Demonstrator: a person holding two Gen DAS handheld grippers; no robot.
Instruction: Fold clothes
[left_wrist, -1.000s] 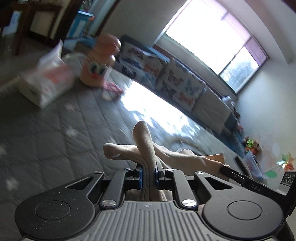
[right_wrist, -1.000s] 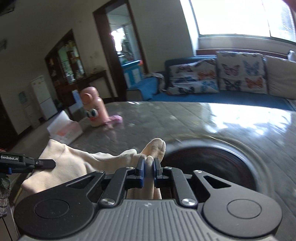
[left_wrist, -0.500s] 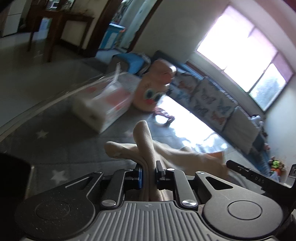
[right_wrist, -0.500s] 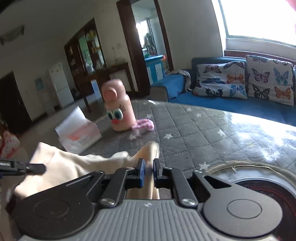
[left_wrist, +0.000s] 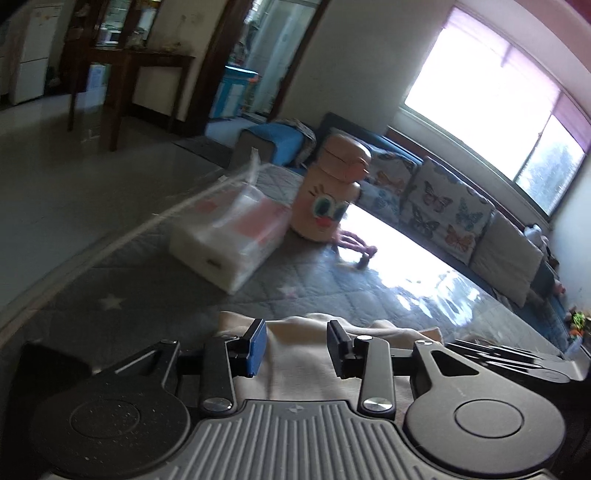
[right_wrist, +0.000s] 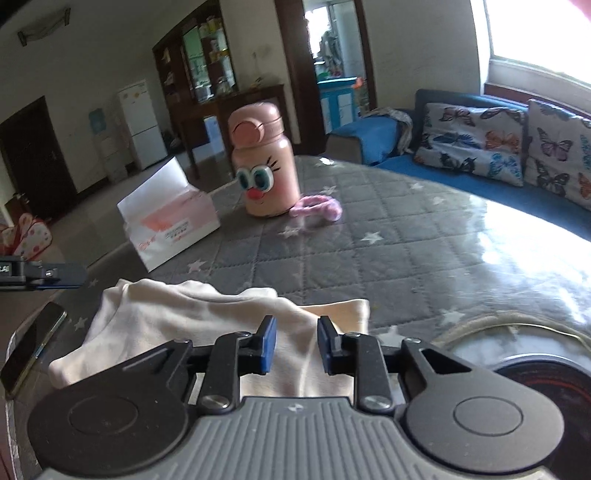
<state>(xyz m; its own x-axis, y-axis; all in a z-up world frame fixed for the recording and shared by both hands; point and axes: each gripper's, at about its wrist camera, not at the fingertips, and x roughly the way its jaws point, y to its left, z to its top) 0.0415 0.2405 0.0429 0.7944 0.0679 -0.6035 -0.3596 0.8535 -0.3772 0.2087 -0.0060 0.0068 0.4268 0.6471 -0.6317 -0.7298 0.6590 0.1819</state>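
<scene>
A cream garment (right_wrist: 192, 317) lies bunched on the grey quilted table cover, and the same cream garment (left_wrist: 303, 354) shows in the left wrist view. My left gripper (left_wrist: 297, 347) hovers over it with its jaws opening; the cloth lies below the gap and the pads do not press on it. My right gripper (right_wrist: 295, 345) is likewise opening above the garment's right end, and the cloth is loose between its pads. The tip of the left gripper (right_wrist: 48, 275) juts in at the left of the right wrist view.
A pink cartoon-face bottle (right_wrist: 264, 170) and a white tissue box (right_wrist: 170, 218) stand further back on the table. A pink band (right_wrist: 321, 206) lies by the bottle. A phone (right_wrist: 33, 341) rests at the table's left edge. A dark round hotplate (right_wrist: 535, 373) sits at the right.
Both grippers held pinched-up folds of the cream garment and have let go; the folds have dropped flat. Both views swung left towards the bottle and tissue box.
</scene>
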